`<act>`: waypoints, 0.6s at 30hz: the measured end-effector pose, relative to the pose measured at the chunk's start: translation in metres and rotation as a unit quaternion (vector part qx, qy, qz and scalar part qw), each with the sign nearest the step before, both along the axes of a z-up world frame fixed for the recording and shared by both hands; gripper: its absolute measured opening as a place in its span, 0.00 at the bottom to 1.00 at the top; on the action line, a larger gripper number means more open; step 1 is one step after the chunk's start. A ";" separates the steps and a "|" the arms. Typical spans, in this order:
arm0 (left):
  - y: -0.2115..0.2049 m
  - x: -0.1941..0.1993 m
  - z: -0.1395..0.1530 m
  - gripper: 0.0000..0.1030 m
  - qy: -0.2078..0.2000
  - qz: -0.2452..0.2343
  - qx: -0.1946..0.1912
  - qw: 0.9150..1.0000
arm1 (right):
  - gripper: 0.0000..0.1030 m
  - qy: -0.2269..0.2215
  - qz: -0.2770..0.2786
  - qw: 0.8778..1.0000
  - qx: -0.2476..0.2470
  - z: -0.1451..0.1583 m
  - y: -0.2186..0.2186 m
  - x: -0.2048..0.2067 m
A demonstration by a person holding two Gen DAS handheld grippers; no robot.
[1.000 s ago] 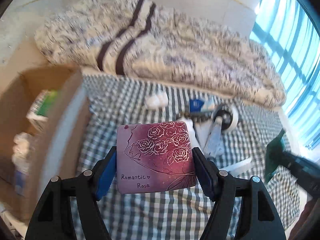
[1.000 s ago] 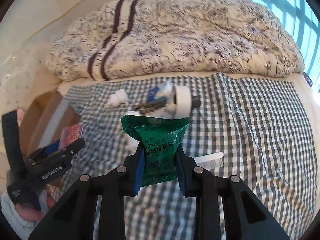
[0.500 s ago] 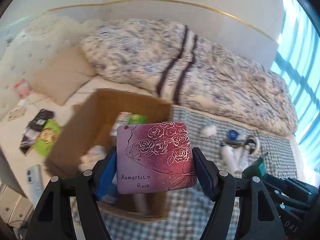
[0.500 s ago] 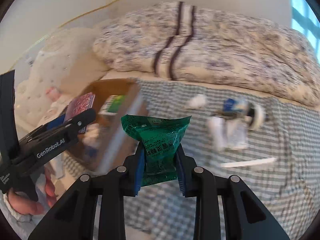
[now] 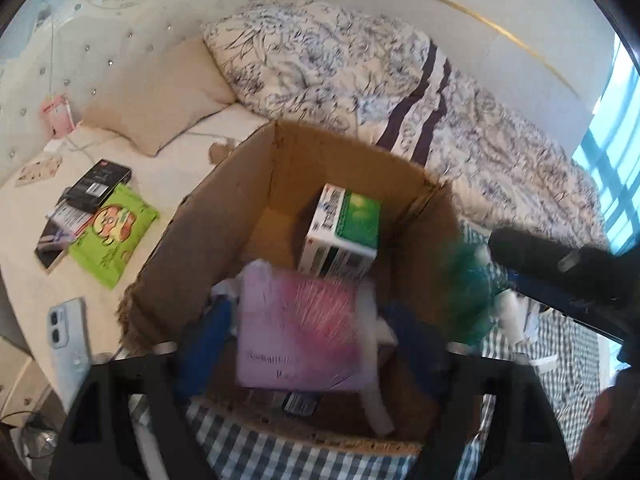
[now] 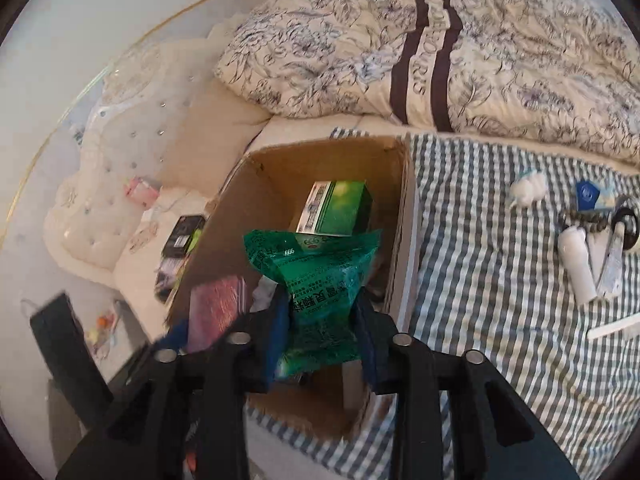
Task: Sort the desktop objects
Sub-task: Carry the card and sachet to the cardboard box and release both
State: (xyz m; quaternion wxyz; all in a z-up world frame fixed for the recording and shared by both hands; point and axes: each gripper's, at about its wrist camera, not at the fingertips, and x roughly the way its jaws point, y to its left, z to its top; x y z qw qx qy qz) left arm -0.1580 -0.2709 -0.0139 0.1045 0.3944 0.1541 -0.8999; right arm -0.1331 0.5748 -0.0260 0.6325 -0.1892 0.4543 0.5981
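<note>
Both tongs, previously over checked cloth, now over cardboard box (image 5: 248,184), jaws opening.

Green packet (image 6: 316,292), pink card (image 5: 298,332), gingham cloth (image 6: 500,280)

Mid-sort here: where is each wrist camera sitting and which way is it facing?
Left wrist: on the left gripper, looking down into the cardboard box; its opening fingers flank the blurred pink card; the right gripper shows at right.
Right wrist: on the right gripper, looking down at the box from beside the checked cloth; opening fingers either side of the green packet.
Shared: box, green-and-white carton, card, packet, duvet.
</note>
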 end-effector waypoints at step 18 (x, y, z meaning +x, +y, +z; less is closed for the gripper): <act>0.097 -0.017 0.010 1.00 0.005 -0.057 -0.017 0.998 | 0.92 -0.031 -0.058 0.998 0.024 0.015 -0.042 0.076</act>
